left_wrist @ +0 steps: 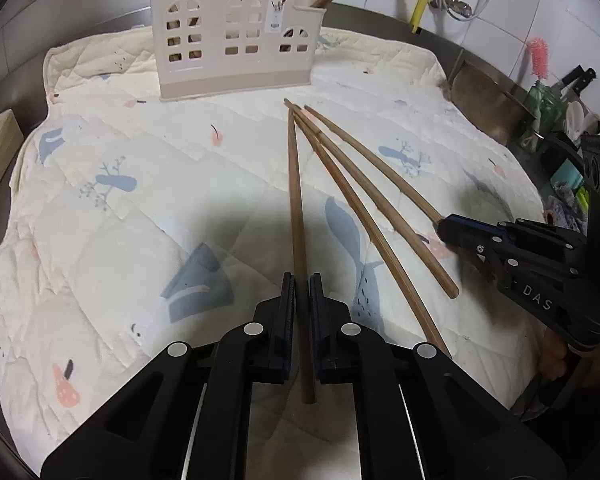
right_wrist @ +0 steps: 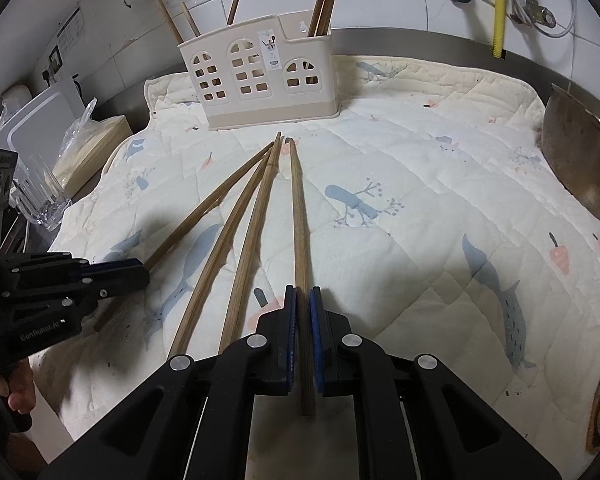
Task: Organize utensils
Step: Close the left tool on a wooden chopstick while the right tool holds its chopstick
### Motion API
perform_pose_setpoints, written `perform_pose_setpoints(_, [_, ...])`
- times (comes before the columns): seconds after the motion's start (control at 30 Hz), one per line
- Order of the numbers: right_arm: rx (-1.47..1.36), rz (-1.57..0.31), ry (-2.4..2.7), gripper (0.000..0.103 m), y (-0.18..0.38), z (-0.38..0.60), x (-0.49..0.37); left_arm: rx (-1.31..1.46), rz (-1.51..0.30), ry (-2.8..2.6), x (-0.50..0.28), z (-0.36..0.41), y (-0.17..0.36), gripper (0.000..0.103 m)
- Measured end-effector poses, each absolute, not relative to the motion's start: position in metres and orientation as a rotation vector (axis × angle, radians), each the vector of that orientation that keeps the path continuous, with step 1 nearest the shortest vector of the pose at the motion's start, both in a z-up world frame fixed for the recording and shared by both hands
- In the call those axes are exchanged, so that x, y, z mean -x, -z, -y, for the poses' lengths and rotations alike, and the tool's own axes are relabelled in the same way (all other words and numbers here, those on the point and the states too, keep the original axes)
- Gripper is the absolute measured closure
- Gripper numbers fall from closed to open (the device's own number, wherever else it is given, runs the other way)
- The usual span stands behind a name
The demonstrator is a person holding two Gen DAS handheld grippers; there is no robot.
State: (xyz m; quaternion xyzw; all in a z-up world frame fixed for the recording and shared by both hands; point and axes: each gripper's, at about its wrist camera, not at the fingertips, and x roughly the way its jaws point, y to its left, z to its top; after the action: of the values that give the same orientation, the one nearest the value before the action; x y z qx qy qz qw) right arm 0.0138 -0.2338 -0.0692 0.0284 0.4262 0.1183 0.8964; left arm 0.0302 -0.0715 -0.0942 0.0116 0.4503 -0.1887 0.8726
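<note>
Four wooden chopsticks fan out on a quilted mat [right_wrist: 420,160], tips pointing at a beige window-pattern holder [right_wrist: 260,84] [left_wrist: 236,60] with several chopsticks standing in it. My left gripper [left_wrist: 302,280] is shut on the leftmost chopstick [left_wrist: 296,200], whose butt end sticks out behind the jaws; in the right wrist view the left gripper [right_wrist: 144,270] appears at the left. My right gripper [right_wrist: 303,292] is shut on the rightmost chopstick [right_wrist: 299,216]; in the left wrist view the right gripper [left_wrist: 440,226] comes in from the right. Two loose chopsticks [right_wrist: 222,248] [right_wrist: 254,236] lie between them.
A metal bowl [right_wrist: 576,160] sits off the mat's right edge. A drinking glass [right_wrist: 40,200], a wooden box [right_wrist: 96,148] and a white board [right_wrist: 40,120] stand to the left. Pipes and valves hang on the tiled wall behind. A hand [right_wrist: 18,392] grips the left gripper's handle.
</note>
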Motion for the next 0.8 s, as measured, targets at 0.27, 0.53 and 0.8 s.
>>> perform_pose_setpoints(0.27, [-0.038, -0.795, -0.232, 0.096, 0.033, 0.236, -0.009, -0.011, -0.858, 0.392, -0.029, 0.057, 0.067, 0.097])
perform_pose_setpoints(0.53, [-0.013, -0.694, -0.233, 0.097, -0.005, 0.237, -0.011, -0.01, -0.868, 0.429, -0.028, 0.059, 0.067, 0.095])
perform_pose_setpoints(0.8, [-0.021, -0.679, -0.245, 0.097, -0.012, 0.237, -0.009, -0.001, -0.942, 0.427, -0.027, 0.064, 0.094, 0.082])
